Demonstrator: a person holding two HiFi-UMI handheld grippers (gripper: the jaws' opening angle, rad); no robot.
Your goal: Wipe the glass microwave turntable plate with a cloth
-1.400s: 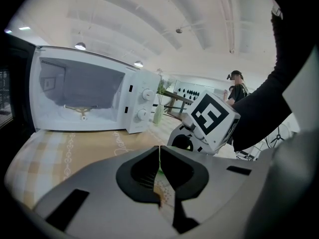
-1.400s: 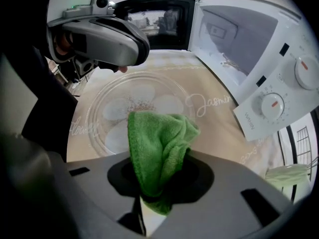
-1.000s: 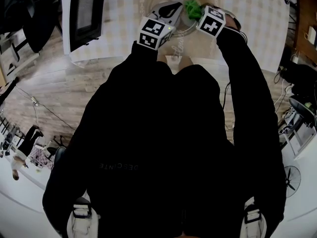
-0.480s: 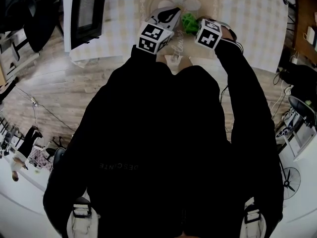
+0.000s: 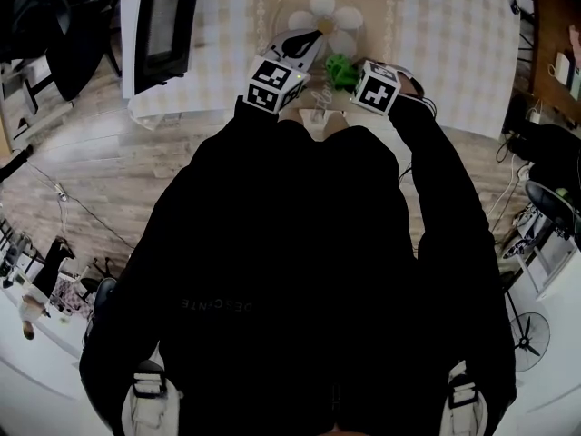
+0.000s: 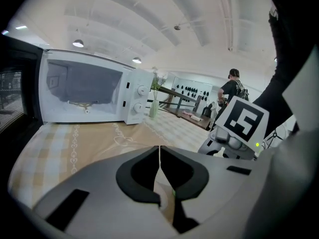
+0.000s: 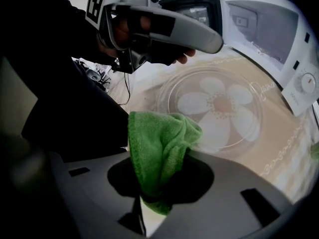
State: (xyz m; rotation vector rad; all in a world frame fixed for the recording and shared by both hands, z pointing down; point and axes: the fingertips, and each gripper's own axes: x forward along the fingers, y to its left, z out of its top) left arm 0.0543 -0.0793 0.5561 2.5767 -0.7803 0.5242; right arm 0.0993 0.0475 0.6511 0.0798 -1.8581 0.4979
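Note:
The glass turntable plate (image 7: 219, 108) lies flat on the beige table runner, with a white flower pattern showing through it; the head view has the plate (image 5: 327, 21) just beyond both grippers. My right gripper (image 7: 152, 190) is shut on a bunched green cloth (image 7: 159, 143), held at the plate's near rim; from above the cloth (image 5: 340, 69) sits between the two marker cubes. My left gripper (image 6: 159, 156) is shut with nothing in its jaws. It hovers over the plate's near-left edge (image 7: 164, 26), apart from the glass.
A white microwave (image 6: 84, 88) stands on the table with its door (image 5: 163, 21) swung open and its cavity bare. A small vase (image 6: 153, 108) stands beside it. A person (image 6: 232, 91) stands far off. The table's near edge (image 5: 318, 116) is close below the grippers.
Both grippers have drawn back toward me. The green cloth has come from over the plate to its near rim.

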